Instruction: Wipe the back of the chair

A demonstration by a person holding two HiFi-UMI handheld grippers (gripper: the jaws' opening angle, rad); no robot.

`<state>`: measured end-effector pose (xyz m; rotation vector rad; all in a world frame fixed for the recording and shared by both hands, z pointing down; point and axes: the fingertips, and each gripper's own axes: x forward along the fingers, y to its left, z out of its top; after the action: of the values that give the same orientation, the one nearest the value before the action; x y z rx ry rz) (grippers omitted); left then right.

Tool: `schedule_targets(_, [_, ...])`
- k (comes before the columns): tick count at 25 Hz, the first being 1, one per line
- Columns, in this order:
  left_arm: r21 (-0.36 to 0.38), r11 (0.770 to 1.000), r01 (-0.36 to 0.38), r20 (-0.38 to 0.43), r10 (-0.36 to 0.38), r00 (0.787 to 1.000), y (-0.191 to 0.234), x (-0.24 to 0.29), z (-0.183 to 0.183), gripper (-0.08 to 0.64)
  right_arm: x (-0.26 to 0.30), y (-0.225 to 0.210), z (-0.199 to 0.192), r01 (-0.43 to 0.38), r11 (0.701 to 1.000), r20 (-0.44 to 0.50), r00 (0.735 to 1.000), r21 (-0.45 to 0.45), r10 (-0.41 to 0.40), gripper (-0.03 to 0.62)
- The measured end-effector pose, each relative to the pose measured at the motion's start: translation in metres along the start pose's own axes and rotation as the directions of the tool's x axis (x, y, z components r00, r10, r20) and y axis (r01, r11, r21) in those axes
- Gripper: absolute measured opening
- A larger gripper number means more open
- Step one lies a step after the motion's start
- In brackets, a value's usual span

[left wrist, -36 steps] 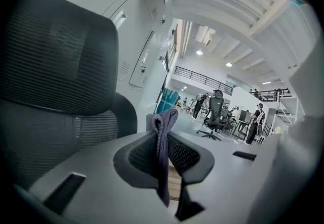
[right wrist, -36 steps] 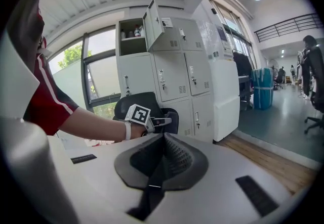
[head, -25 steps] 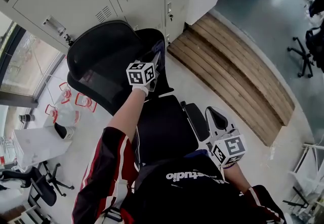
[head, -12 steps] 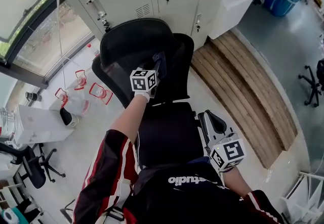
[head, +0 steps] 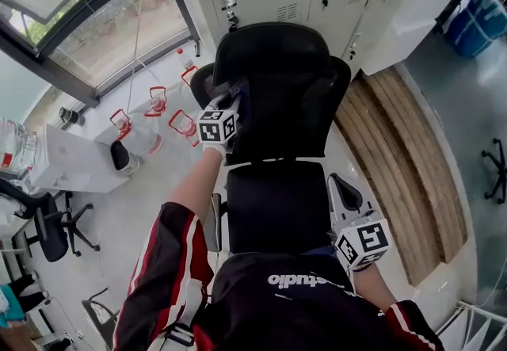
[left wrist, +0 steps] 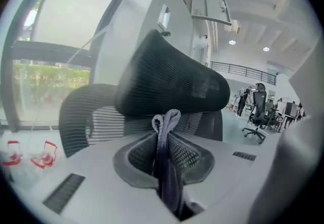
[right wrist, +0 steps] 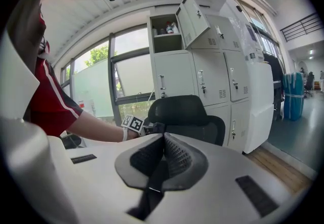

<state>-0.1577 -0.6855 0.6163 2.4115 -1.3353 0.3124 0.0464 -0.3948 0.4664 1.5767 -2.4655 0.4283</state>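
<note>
Left tongs [left wrist: 164, 139] clamped on grey cloth [left wrist: 167, 177], at left edge of chair back [head: 293, 104]; contact unclear. Right tongs [right wrist: 163, 139] pressed together, empty, low beside seat [head: 273, 207]. Judgement: wiping barely under way, most of back left.

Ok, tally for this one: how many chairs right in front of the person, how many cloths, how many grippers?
Chair: 1, black chair
Cloth: 1, cloth
Grippers: 2, left gripper shut on the cloth, right gripper shut with nothing in it
Total: 4
</note>
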Motion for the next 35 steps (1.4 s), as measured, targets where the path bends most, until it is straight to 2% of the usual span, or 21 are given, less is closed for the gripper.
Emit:
schedule_targets(8, [-0.008, 0.992, -0.129, 0.008, 0.129, 0.992, 0.090, -0.076, -0.006, 0.060, 0.012, 0.050, -0.001, -0.040, 0.999, -0.017, 0.999, -0.025, 0.039, 0.014])
schedule_targets(12, [-0.009, 0.987, -0.163, 0.011, 0.163, 0.986, 0.109, -0.105, -0.004, 0.060, 0.012, 0.066, 0.003, -0.051, 0.998, -0.003, 0.999, -0.032, 0.051, 0.014])
schedule_targets(16, [-0.007, 0.987, -0.161, 0.026, 0.161, 0.987, 0.106, -0.132, 0.001, 0.060, 0.007, 0.082, 0.005, -0.069, 0.997, 0.020, 0.997, -0.033, 0.069, 0.014])
schedule_targets(20, [-0.006, 0.992, -0.129, 0.043, 0.129, 0.991, 0.080, -0.146, 0.008, 0.060, -0.001, 0.089, 0.008, -0.080, 0.996, 0.047, 0.996, -0.025, 0.081, 0.014])
schedule_targets(25, [-0.012, 0.999, -0.044, 0.065, 0.044, 0.997, 0.019, -0.137, 0.010, 0.060, -0.017, 0.083, 0.008, -0.077, 0.997, 0.078, 0.994, -0.011, 0.078, 0.014])
schedule_targets(29, [-0.042, 0.998, 0.037, 0.063, -0.034, 0.997, -0.045, -0.112, 0.004, 0.060, -0.035, 0.067, 0.005, -0.057, 0.998, 0.087, 0.995, -0.002, 0.057, 0.014])
schedule_targets(35, [-0.024, 0.986, 0.163, 0.037, -0.162, 0.986, -0.144, -0.054, -0.007, 0.060, -0.062, 0.023, 0.002, -0.003, 1.000, 0.090, 0.996, 0.017, 0.001, 0.014])
